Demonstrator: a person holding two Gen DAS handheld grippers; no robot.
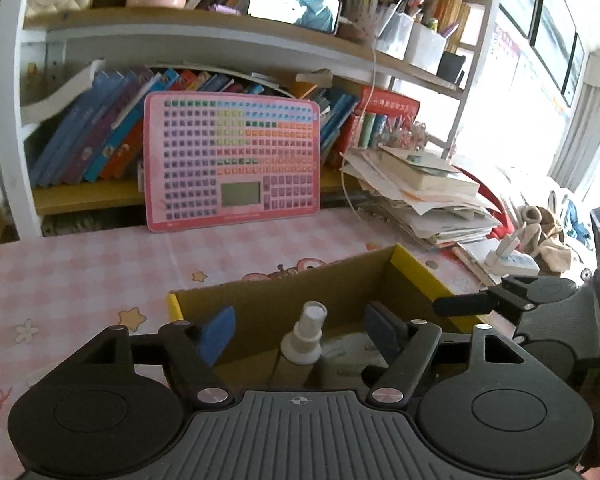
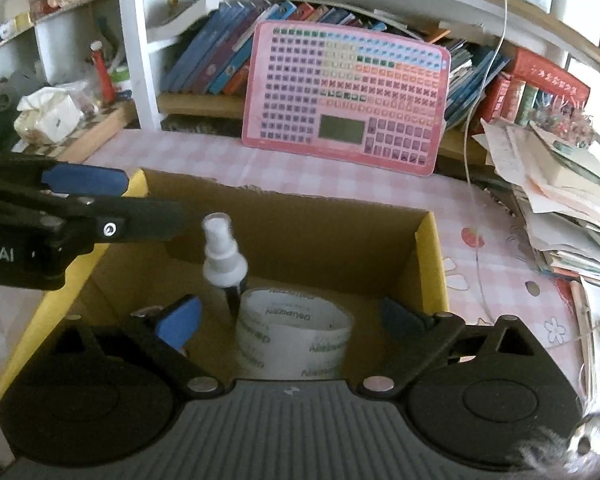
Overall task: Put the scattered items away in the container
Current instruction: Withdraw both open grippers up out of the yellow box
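Both tools hover over the open cardboard box on the table. No earlier picture is available for comparison.

**Tool state.** The left tool has its jaws apart, with the pads clear of the spray bottle standing between them; nothing is gripped. The right tool has its jaws spread wide on either side of the tape roll, also without contact.

**Location of task items.** The spray bottle stands upright inside the box, long axis vertical, cap uppermost. The tape roll lies on the box floor just beside the bottle, at about 4 o'clock from it in the right wrist view. Both items appear to be already in the container.

**Governing relation.** Each item lies straight ahead of its tool, at 12 o'clock and below the fingertips. Judged from this, the next move is a withdrawal upward; the upright bottle is the item most likely to tip if a pad brushes it.

**View differences.** The right wrist view shows the box floor, the printed tape roll in full and the left tool entering at 9 o'clock. The left wrist view hides most of the roll behind its own fingers, but shows the right tool at 3 o'clock and a paper stack at 2 o'clock.
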